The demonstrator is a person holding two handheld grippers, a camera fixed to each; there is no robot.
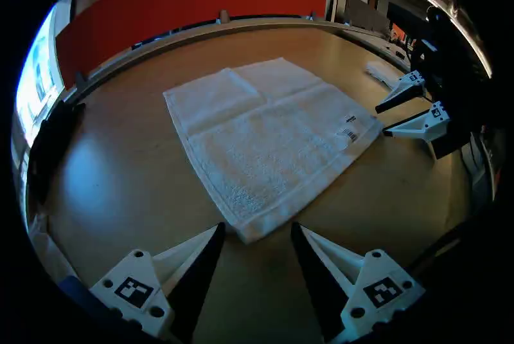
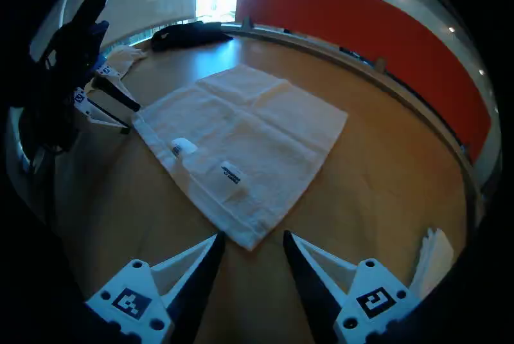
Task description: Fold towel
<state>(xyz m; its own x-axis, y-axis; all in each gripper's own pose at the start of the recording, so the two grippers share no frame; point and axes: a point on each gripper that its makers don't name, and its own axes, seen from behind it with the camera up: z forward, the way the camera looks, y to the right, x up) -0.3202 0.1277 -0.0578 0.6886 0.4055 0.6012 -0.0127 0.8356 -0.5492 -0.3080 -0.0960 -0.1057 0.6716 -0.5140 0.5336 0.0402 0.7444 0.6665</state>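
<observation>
Towel (image 1: 270, 132) lay flat on table (image 1: 115, 177), one corner just btwn tips of left gripper (image 1: 257, 231), another btwn tips of right gripper (image 2: 252, 236), both jaws wide open, nothing held, prob. lined up to pinch corners for the fold.

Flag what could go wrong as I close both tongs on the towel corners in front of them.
1. The left tongs and right tongs are open, each with a corner of the towel lying flat on the table between its tips. Closing may push and bunch the cloth instead of pinching it.
2. The white folded cloth beside the right tongs could snag during the lift.
</observation>
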